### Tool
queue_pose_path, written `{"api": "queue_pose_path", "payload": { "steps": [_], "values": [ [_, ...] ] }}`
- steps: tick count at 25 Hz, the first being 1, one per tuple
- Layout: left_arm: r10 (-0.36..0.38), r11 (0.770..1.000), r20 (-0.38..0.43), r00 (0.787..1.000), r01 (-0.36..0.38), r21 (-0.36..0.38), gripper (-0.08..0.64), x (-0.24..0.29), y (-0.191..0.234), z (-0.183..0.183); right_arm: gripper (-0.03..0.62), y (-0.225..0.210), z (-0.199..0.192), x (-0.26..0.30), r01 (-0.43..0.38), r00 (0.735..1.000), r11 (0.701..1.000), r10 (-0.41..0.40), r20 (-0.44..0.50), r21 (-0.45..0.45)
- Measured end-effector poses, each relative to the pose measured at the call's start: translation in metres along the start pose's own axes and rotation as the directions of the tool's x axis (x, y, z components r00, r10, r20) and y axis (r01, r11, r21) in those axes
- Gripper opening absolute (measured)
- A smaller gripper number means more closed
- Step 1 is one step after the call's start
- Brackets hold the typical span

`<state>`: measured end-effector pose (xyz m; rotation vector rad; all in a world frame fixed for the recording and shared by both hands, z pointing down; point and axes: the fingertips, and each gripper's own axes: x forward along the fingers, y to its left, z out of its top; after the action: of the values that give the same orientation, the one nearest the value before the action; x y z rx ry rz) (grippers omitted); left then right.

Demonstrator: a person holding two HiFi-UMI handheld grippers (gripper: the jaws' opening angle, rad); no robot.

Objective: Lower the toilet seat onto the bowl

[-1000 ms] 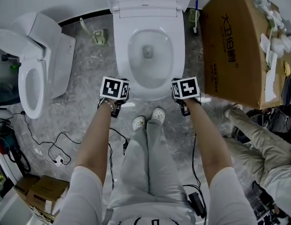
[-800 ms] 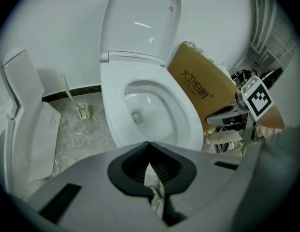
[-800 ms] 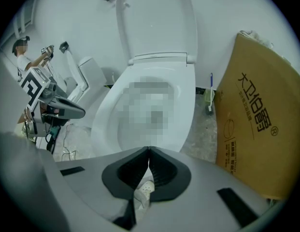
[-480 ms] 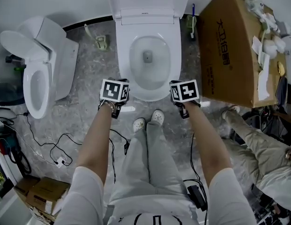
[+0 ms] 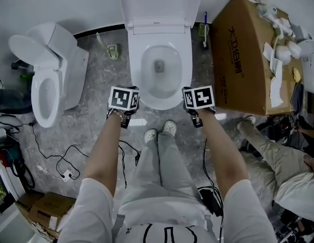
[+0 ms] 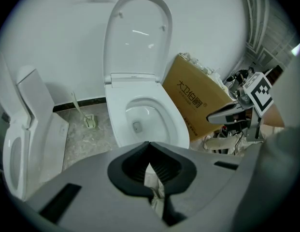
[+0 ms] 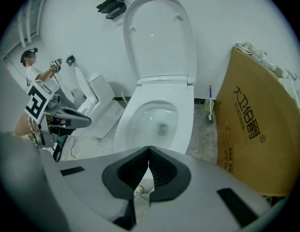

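step: approach, seat untouched | seat (image 6: 136, 37) upright against wall behind bowl (image 5: 186, 59) | left gripper (image 6: 149, 146), right gripper (image 7: 149, 150) both closed, empty, flanking bowl front | next: reach seat's top edge, tip forward, lower gently

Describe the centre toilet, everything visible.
The centre toilet is glossy white, ceramic-looking. Its oval bowl lies open with a drain at the bottom; seat and lid stand upright against the wall behind a flat hinge block. It stands on grey marbled floor, cardboard box beside it. Left tool and right tool, shut, hang before its front rim, touching nothing.
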<state>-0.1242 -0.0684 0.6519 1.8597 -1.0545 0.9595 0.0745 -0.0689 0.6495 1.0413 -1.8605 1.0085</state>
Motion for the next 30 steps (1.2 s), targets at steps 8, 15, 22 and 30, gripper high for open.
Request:
{"api": "queue_pose_path", "payload": {
  "steps": [8, 15, 22, 30],
  "values": [
    [0.006, 1.0, 0.044, 0.999, -0.006, -0.005, 0.009, -0.04, -0.011, 0.027, 0.028, 0.009, 0.022, -0.044, 0.018, 0.999, 0.999, -0.017, 0.035, -0.031],
    [0.008, 1.0, 0.076, 0.997, -0.008, -0.003, 0.009, -0.071, -0.021, 0.044, 0.028, 0.02, 0.036, -0.077, 0.017, 0.998, 1.0, -0.016, 0.068, -0.021],
    [0.019, 1.0, 0.104, 0.994, -0.018, -0.006, 0.009, -0.096, -0.028, 0.056, 0.028, 0.027, 0.049, -0.102, 0.022, 0.996, 0.998, -0.017, 0.09, -0.06],
    [0.033, 0.999, 0.147, 0.989, -0.034, 0.007, 0.009, -0.127, -0.032, 0.071, 0.028, 0.041, 0.065, -0.133, 0.025, 0.992, 0.993, -0.01, 0.129, -0.116]
  ]
}}
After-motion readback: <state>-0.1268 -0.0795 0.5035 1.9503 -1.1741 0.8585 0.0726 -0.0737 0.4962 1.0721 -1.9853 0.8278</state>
